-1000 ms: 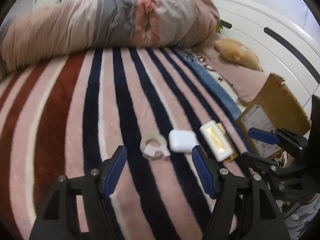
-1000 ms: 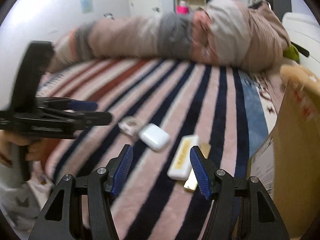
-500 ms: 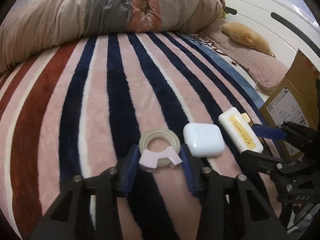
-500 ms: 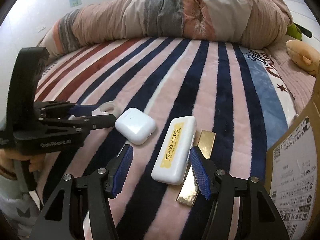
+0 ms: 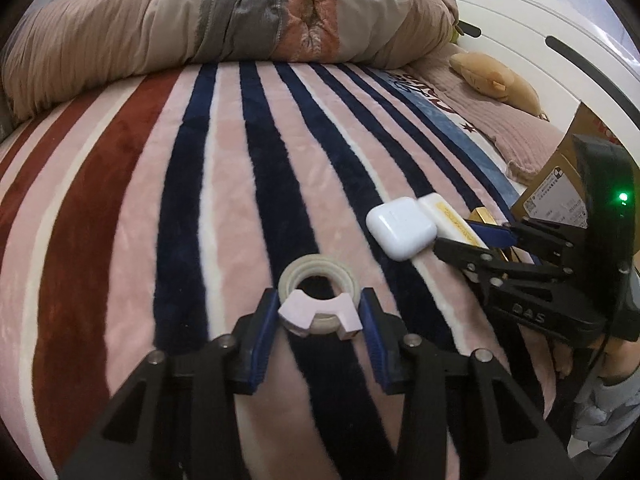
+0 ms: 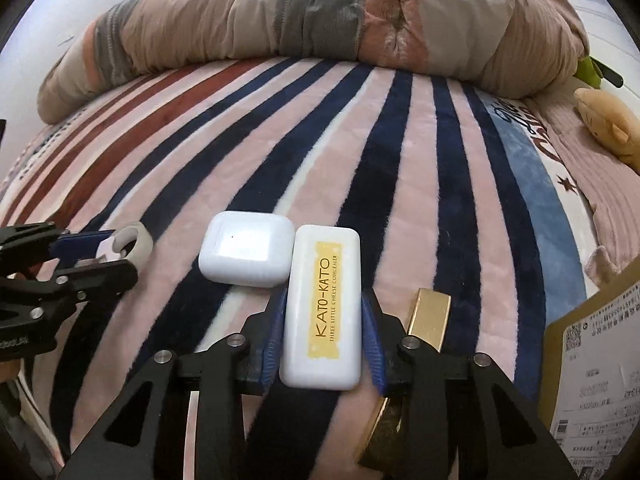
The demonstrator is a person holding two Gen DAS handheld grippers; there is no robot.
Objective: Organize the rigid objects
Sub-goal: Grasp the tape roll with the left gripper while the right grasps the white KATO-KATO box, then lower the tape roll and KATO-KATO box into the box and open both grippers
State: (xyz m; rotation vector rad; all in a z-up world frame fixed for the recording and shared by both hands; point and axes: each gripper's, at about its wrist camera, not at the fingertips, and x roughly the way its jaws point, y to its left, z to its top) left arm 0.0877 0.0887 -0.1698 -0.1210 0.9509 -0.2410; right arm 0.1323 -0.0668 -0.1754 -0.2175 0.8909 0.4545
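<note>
- Left wrist view: the left claw is narrowed onto the pink dispenser piece of a tape roll, its blue pads pressed against both sides of that piece. The roll lies flat on the striped blanket of the bed, towards the near edge.
- Same view: to the right, a white earbuds case sits on the blanket, touching the end of a white concealer case with a yellow label. A gold bar-shaped item shows just beyond it.
- Same view: the right claw reaches in from the right edge with the concealer case between its fingers. A rolled duvet lies along the far edge of the bed; a cardboard box stands at the right edge.
- Right wrist view: the right claw is closed to a narrow gap around the concealer case, a blue pad on each long side. The case lies flat on the blanket near the near edge.
- Same view: the earbuds case touches the concealer case's upper left side. The gold item lies just right of the right finger, partly hidden by it.
- Same view: at the left edge, the left claw holds the tape roll. The cardboard box fills the lower right corner.
</note>
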